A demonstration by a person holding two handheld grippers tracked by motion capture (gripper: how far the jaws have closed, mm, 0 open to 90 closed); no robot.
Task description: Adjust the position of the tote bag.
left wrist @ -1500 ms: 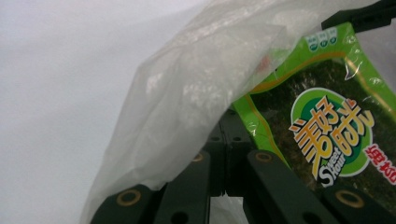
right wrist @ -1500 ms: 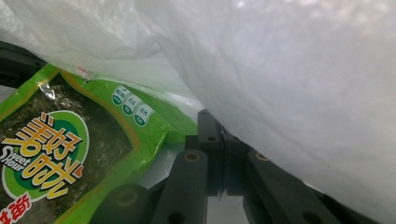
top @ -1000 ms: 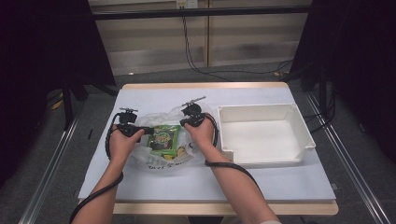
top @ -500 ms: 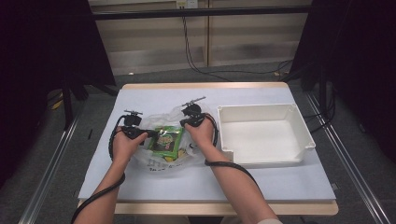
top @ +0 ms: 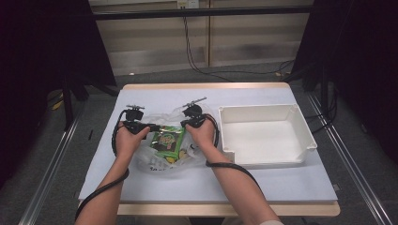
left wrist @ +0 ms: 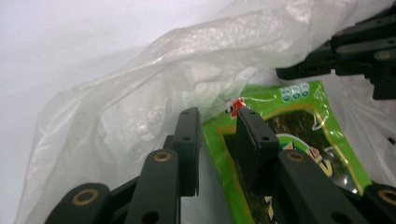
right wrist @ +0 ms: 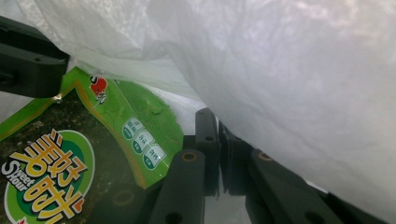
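The green snack packet (left wrist: 289, 140) sits half out of the clear plastic bag (top: 159, 161); left tongs (left wrist: 218, 122) stand apart astride its edge, having just widened; right tongs (right wrist: 215, 122) clamp the bag; white tray (top: 307, 140) awaits

A bright green foil snack packet (top: 166, 139), edged in yellow with a dark centre panel, yellow lettering, a small red mark and three pale blue-and-white badges, lies inside a milky, translucent plastic bag (top: 162, 157) with faint dark print. Matte black tongs (left wrist: 217, 140) with brass-coloured rivets flank it. The pale lavender-white surface (top: 281, 183) has a tan wooden edge; beside it sits a plain white rectangular plastic tray (top: 300, 150).
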